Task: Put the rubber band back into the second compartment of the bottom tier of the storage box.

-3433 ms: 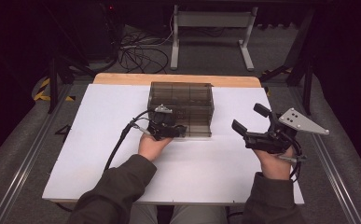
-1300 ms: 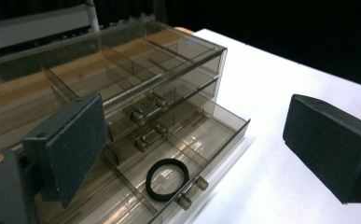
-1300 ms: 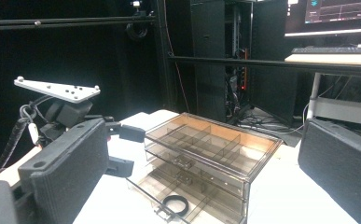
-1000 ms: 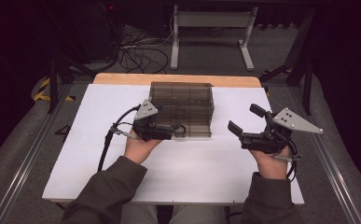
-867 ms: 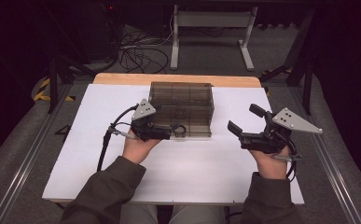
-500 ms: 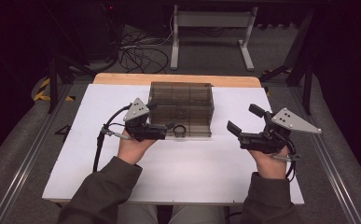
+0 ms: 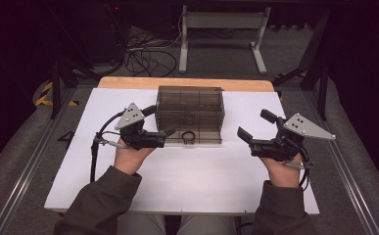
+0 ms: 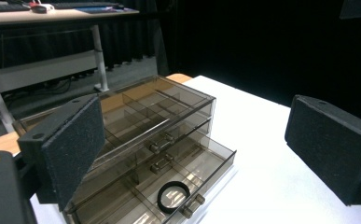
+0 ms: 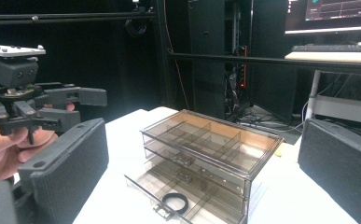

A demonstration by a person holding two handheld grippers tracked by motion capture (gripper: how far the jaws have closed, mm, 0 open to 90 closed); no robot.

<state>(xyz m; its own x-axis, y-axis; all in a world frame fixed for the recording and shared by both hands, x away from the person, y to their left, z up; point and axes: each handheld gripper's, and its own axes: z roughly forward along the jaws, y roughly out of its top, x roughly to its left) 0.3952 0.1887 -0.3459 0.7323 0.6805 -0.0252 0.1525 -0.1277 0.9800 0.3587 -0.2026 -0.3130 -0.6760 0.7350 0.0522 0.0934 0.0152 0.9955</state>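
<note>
- The left gripper (image 7: pixel 170 134) has drawn back to the left over the last few seconds: earlier its jaws sat right at the front of the smoky plastic drawer unit (image 7: pixel 190 113), and now they stand just off its left front corner, spread wide with nothing between the pads (image 8: pixel 71 144)
- The black ring (image 7: pixel 188 137) lies in the bottom drawer (image 8: pixel 169 186), which is pulled out toward the person; in the left gripper view the ring rests near the drawer's front wall, beside the small handle
- Judging from that, the ring looks delivered and released, and what remains is probably to push the bottom drawer shut
- The right gripper (image 7: pixel 255 131) has barely shifted; it hovers well to the right of the unit, jaws apart and empty, pointing toward it
- The unit stands on a white table (image 7: pixel 187 181) with a wooden strip along its far edge
- The room around is dark: a tangle of cables (image 7: pixel 143 49) on the floor beyond the table, a metal desk frame (image 7: pixel 221 29), and in the right gripper view a lit monitor (image 9: pixel 332 14) above a keyboard
</note>
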